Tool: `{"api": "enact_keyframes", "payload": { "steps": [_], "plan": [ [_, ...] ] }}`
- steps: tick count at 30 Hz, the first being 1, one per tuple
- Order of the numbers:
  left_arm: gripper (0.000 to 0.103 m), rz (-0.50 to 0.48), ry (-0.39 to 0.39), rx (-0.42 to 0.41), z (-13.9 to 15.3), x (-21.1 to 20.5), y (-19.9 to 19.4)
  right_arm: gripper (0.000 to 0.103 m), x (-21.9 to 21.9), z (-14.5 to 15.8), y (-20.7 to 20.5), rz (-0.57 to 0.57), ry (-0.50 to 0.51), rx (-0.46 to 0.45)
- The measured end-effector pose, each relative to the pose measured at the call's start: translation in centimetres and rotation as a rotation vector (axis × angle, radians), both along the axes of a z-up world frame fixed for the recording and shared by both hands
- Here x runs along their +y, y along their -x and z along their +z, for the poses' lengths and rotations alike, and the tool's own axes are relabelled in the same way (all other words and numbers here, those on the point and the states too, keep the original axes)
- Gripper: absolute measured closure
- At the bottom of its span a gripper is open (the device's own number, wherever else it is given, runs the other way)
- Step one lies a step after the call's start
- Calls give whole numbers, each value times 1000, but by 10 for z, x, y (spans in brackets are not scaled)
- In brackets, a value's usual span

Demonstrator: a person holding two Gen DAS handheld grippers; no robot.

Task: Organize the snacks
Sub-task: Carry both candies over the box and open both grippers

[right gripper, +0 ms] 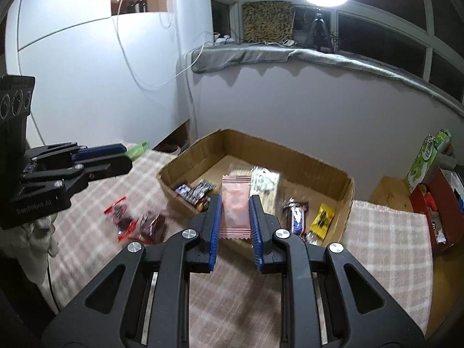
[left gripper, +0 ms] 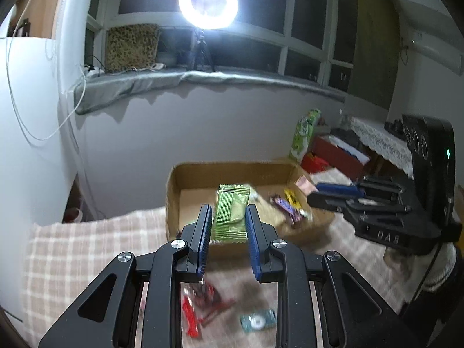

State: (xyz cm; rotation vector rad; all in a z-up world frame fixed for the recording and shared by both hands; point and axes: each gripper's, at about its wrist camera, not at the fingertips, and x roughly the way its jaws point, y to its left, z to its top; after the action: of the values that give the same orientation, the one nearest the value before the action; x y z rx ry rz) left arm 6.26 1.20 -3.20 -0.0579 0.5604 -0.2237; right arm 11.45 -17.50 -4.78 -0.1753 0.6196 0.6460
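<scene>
My left gripper (left gripper: 228, 211) is shut on a green snack packet (left gripper: 232, 211) and holds it above the near wall of a cardboard box (left gripper: 185, 174). My right gripper (right gripper: 235, 201) is shut on a pink snack packet (right gripper: 235, 203), also raised near the box (right gripper: 319, 162). The box holds several wrapped snacks, among them a purple bar (left gripper: 285, 206) and a yellow packet (right gripper: 322, 217). The right gripper also shows in the left wrist view (left gripper: 316, 192), and the left gripper in the right wrist view (right gripper: 127, 156).
The box sits on a checked cloth (right gripper: 385, 232). Red packets (right gripper: 133, 220) and a teal candy (left gripper: 256, 320) lie on the cloth in front of the box. A red box (right gripper: 435, 203) and a green carton (right gripper: 423, 156) stand to the right. A wall is behind.
</scene>
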Motion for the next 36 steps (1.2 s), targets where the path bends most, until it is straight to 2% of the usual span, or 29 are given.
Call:
{"api": "enact_keyframes", "payload": {
  "steps": [8,17,36],
  "plan": [
    [81,57,-52,3,-5,-4,-33,83,7,5,-34,-53,1,-7],
    [81,56,-86,27,-17,-13,-54,83,12,-8,-66,-105,19,26],
    [80,65,-108,60,-29,-16,-65,83,10,-19,-79,-139,41,43]
  ]
}}
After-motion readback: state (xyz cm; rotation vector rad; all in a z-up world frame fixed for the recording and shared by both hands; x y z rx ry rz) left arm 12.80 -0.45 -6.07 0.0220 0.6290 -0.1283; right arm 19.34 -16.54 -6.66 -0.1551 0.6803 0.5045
